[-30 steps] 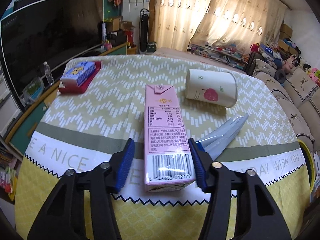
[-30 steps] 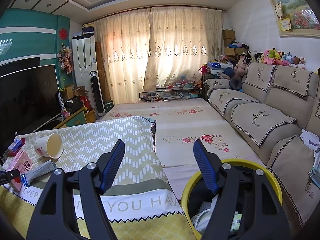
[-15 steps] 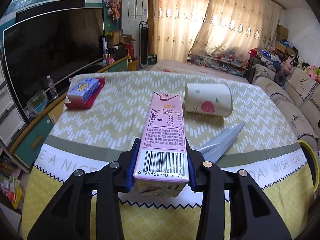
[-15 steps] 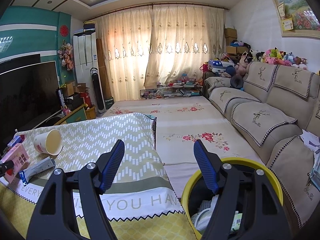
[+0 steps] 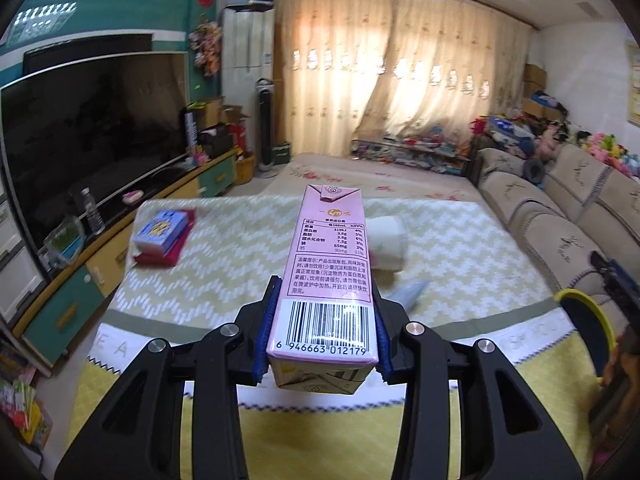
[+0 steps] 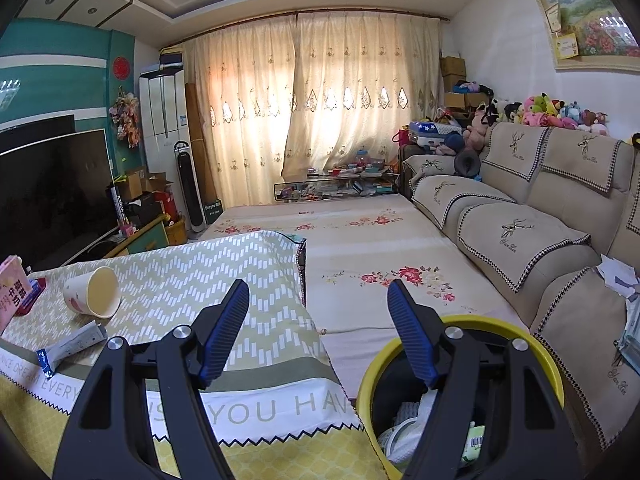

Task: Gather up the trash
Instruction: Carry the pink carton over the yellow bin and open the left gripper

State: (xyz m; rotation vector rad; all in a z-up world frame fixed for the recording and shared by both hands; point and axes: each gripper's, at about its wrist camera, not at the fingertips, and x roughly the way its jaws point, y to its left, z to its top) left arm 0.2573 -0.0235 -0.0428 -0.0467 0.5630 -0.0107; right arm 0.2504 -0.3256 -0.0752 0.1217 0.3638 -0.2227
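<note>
Pink milk carton raised above table, barcode up; yellow bin beside.

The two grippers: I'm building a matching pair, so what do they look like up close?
Both the left gripper and right gripper have glossy black plastic arms with triangular cut-outs, round silver pivot bolts, and ribbed blue pads on the fingers. No cables, markings or sleeves show.
</note>
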